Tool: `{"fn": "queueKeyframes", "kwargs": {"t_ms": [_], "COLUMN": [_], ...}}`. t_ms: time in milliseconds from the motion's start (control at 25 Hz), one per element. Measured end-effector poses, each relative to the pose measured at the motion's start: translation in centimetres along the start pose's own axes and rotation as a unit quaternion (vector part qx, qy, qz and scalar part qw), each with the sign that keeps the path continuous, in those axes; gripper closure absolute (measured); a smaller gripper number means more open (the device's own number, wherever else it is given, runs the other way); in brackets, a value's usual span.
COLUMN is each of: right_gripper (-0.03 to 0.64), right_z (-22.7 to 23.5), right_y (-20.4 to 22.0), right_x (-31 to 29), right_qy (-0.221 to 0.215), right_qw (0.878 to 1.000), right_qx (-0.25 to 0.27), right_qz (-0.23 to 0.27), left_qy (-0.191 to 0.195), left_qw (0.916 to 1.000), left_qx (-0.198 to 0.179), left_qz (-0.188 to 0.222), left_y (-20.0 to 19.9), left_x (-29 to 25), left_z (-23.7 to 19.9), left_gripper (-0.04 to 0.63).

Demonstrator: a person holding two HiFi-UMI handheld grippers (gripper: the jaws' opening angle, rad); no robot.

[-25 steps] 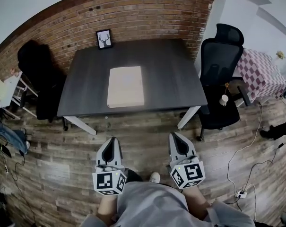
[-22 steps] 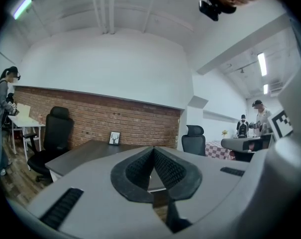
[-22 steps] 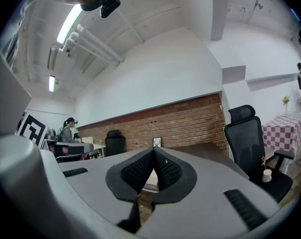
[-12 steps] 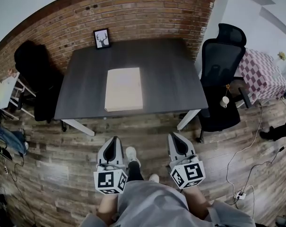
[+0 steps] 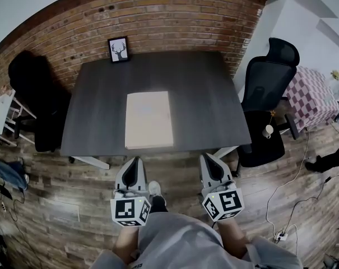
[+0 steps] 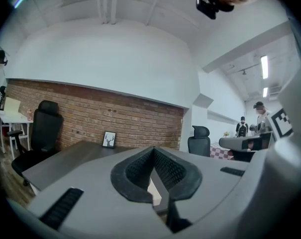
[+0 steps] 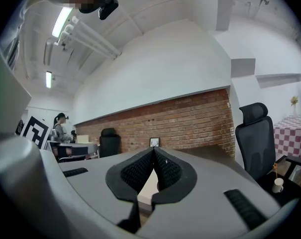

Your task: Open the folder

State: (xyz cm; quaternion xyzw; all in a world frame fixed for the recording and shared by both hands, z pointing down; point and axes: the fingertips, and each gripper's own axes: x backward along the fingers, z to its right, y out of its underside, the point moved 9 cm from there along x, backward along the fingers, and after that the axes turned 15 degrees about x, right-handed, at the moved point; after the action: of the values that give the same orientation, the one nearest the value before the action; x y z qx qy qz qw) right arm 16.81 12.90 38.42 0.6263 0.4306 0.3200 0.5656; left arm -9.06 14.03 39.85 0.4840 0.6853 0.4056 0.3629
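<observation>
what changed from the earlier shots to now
The person has stepped toward the table; its near edge now lies just ahead of the left gripper and right gripper. Nothing was taken hold of or let go. Unchanged: both grippers shut and empty, side by side; the folder lies closed and untouched on the table; the frame stands at the table's back edge.
</observation>
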Motion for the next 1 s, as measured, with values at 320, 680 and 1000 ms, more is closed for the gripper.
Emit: {"fn": "queueKeyframes", "kwargs": {"t_ms": [320,680,1000], "right_gripper": [0.618,0.618,0.618], "right_z": [0.5,0.4,0.9], "right_y": [-1.0,-1.5,-2.1], "right_x": [-8.6,-17.3,-20.5], "right_qy": [0.026,0.04,0.022], "right_qw": [1.0,0.999,1.0], "right_qx": [-0.003,-0.002,0.006], "right_qz": [-0.013,-0.014,-0.014], "left_qy": [0.021,0.033,0.023], "left_qw": [0.9996,0.9991,0.9995], "left_qx": [-0.013,-0.017,-0.018], "left_qz": [-0.013,-0.019,-0.011], "left_y": [-3.6,-5.7,-6.4], "left_x": [-7.7,-14.2,-16.2], "left_z": [-4.9,-9.9,-10.7], "left_gripper": [0.594,0.594,0.594]}}
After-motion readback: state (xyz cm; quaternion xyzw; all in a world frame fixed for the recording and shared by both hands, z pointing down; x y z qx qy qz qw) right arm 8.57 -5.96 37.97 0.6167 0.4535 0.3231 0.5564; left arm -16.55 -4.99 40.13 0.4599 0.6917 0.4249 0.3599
